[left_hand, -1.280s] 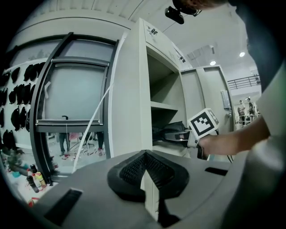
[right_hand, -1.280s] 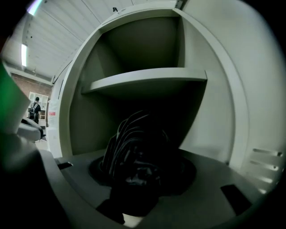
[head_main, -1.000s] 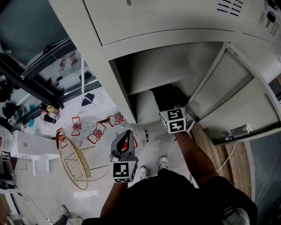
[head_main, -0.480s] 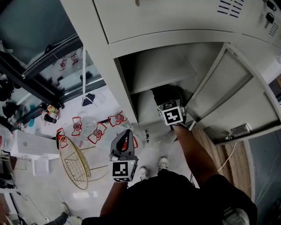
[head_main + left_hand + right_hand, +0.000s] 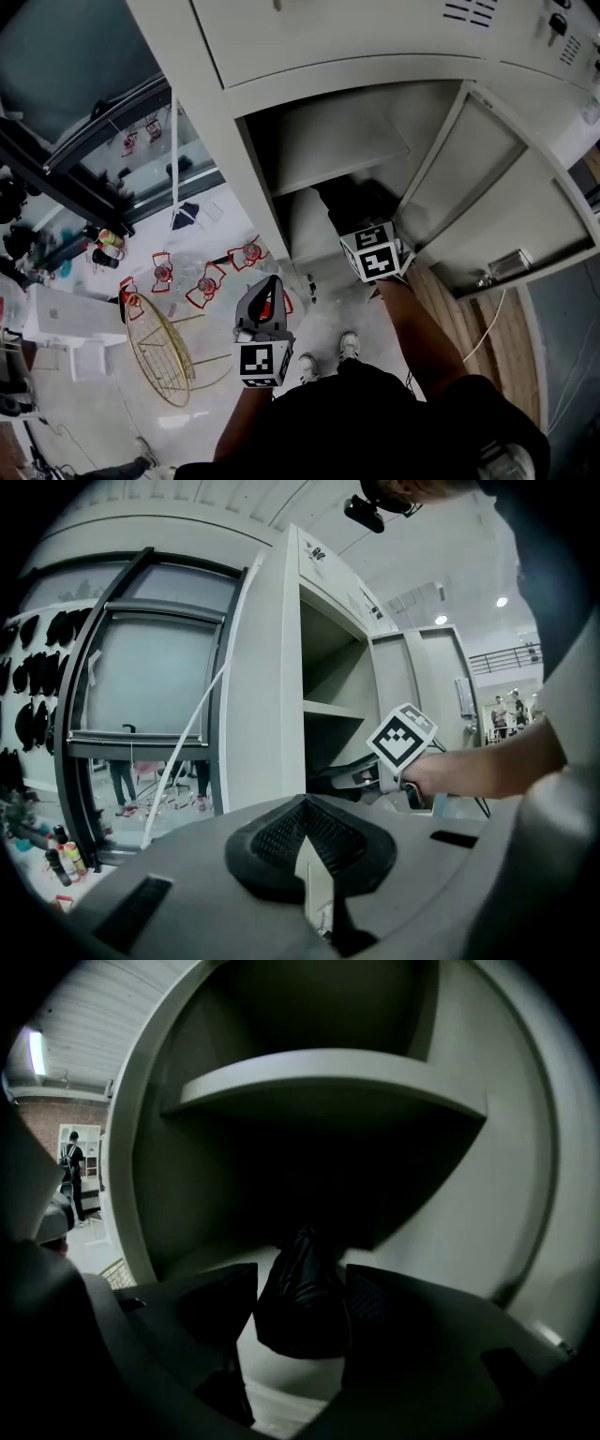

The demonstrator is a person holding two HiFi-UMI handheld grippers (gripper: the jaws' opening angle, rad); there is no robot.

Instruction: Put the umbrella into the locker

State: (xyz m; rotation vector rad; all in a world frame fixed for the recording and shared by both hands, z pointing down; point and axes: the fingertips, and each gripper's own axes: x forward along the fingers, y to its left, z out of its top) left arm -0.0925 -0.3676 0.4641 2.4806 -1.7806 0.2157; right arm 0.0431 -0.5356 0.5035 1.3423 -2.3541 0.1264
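The black folded umbrella (image 5: 300, 1302) lies on the floor of the grey locker's (image 5: 309, 141) lower compartment, under the shelf (image 5: 328, 1082); in the head view it is the dark mass (image 5: 352, 199) inside the opening. My right gripper (image 5: 300, 1279) reaches into that opening, and its jaws are opening with the umbrella's near end between the pads, a thin gap showing at the left pad. In the head view only its marker cube (image 5: 377, 251) is plain. My left gripper (image 5: 266, 292) hangs shut and empty in front of the locker's left side.
The locker door (image 5: 487, 187) stands swung open to the right. On the floor at the left are a gold wire basket (image 5: 155, 347), red-framed stands (image 5: 206, 281) and bottles (image 5: 105, 246). My feet (image 5: 323, 352) are just before the locker. People stand far off.
The right gripper pushed a little deeper into the locker, then drew back toward me. The left gripper stayed still.
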